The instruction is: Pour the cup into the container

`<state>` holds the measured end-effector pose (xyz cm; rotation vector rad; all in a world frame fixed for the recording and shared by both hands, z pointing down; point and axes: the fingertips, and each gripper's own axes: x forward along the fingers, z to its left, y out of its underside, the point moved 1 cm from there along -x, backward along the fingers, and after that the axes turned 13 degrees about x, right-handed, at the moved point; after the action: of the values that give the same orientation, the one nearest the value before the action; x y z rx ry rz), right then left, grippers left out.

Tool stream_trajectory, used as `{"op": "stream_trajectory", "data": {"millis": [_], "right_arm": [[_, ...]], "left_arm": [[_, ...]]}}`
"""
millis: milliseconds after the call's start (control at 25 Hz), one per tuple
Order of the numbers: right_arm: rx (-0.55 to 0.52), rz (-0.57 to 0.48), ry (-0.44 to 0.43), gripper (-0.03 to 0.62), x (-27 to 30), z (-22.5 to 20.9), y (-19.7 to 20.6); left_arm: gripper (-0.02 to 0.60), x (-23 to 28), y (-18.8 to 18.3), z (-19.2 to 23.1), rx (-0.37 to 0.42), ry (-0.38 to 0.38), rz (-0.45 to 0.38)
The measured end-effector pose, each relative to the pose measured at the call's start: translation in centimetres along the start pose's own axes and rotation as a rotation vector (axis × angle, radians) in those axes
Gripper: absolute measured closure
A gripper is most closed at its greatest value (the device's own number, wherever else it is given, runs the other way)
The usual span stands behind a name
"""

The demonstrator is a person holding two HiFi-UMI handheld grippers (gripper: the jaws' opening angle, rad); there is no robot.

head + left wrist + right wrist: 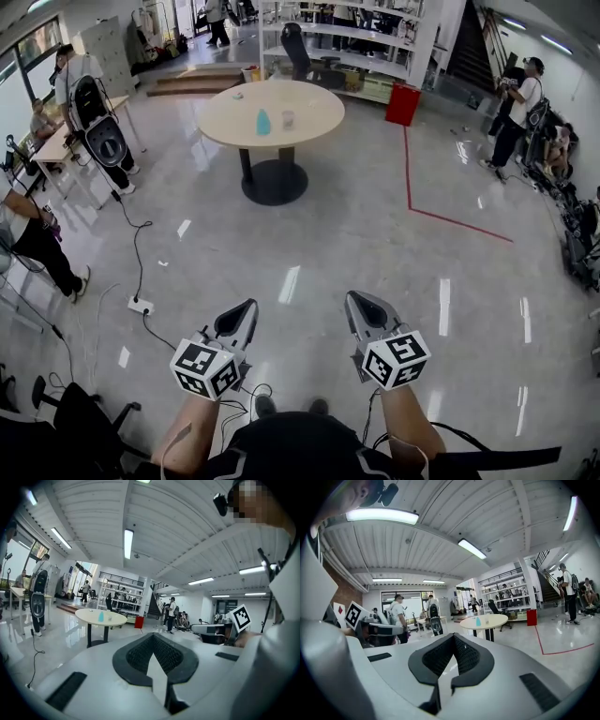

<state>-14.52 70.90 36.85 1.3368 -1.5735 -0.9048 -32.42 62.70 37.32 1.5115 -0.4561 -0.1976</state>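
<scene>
A round beige table (pixel 309 117) stands far ahead across the glossy floor. On it are a small blue container (pixel 263 122) and a clear cup (pixel 288 119), side by side. The left gripper view shows the same table (pixel 112 619) with the blue container (pixel 101 616), small and far off. In the right gripper view the table (pixel 494 621) carries the blue container (pixel 478 621) and the cup (pixel 486 619). My left gripper (pixel 246 307) and right gripper (pixel 356 300) are held low in front of me, well short of the table. Both are shut and hold nothing.
A red bin (pixel 403 103) stands behind the table, and a red line (pixel 441 217) runs across the floor at the right. A power strip with cable (pixel 141 305) lies at my left. People stand at both sides; shelves (pixel 356 37) line the back.
</scene>
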Motion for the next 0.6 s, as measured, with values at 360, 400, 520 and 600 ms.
{"op": "stream_trajectory", "data": {"millis": [360, 400, 520, 600], "right_arm": [[-0.044, -0.037, 0.027, 0.589, 1.0, 0.3, -1.7], [-0.044, -0.042, 0.027, 0.589, 1.1, 0.3, -1.9], [-0.05, -0.055, 0.024, 0.589, 1.4, 0.3, -2.3], [-0.053, -0.054, 0.026, 0.589, 1.6, 0.2, -2.3]], "left_arm": [[0.581, 0.2, -0.6, 1.0, -0.007, 0.011, -0.022], [0.581, 0.3, -0.6, 1.1, -0.009, 0.009, -0.023], [0.581, 0.5, -0.9, 1.5, -0.003, 0.007, -0.027], [0.581, 0.7, -0.9, 1.7, -0.001, 0.007, -0.029]]}}
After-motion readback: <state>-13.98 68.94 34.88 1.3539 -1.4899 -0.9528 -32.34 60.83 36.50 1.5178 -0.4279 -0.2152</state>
